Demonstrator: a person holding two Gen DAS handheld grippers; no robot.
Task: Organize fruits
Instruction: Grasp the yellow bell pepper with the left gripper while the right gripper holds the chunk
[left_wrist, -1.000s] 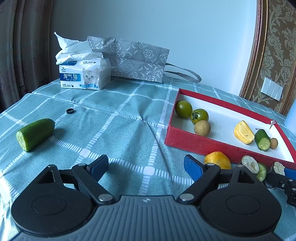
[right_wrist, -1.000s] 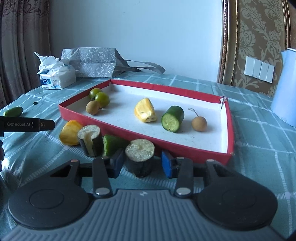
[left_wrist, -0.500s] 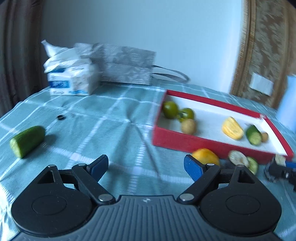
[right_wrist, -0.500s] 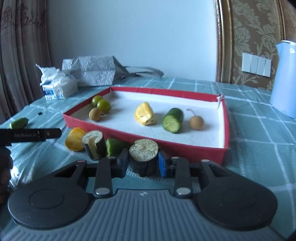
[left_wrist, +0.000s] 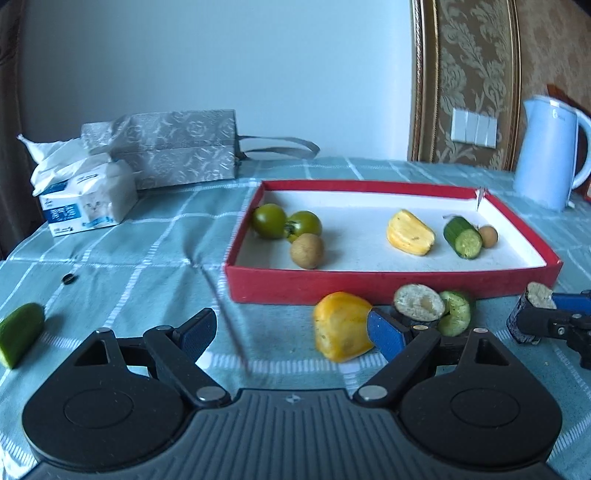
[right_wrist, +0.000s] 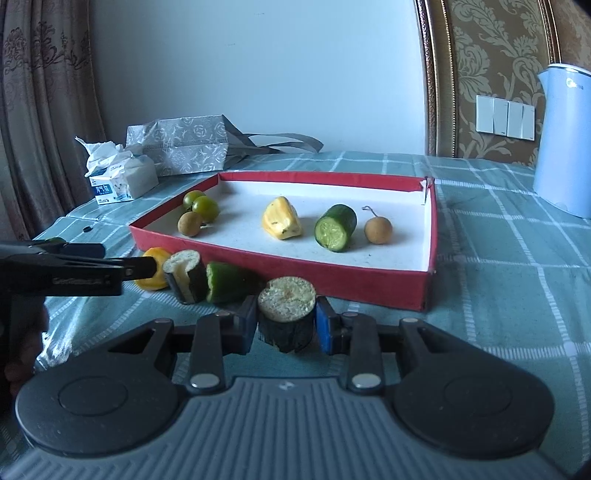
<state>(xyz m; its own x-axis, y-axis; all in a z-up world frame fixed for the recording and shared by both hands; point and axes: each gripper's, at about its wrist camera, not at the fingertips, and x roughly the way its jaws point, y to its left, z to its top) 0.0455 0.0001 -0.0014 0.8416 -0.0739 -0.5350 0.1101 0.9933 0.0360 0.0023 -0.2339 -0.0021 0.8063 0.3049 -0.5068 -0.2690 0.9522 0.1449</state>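
Between right jaws: dark chunk (right_wrist: 286, 317) (pads touching).

The tablecloth (left_wrist: 155, 251) is teal with a white check pattern. The box (right_wrist: 369, 284) is red outside and white inside. The kettle (right_wrist: 565, 140) is pale blue. The bag (left_wrist: 177, 147) is grey with a light ornament pattern. The curtain (right_wrist: 40, 103) is brown.

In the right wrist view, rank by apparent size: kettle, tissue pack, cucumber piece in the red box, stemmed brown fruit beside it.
1. kettle
2. tissue pack, though farther away
3. cucumber piece
4. stemmed brown fruit
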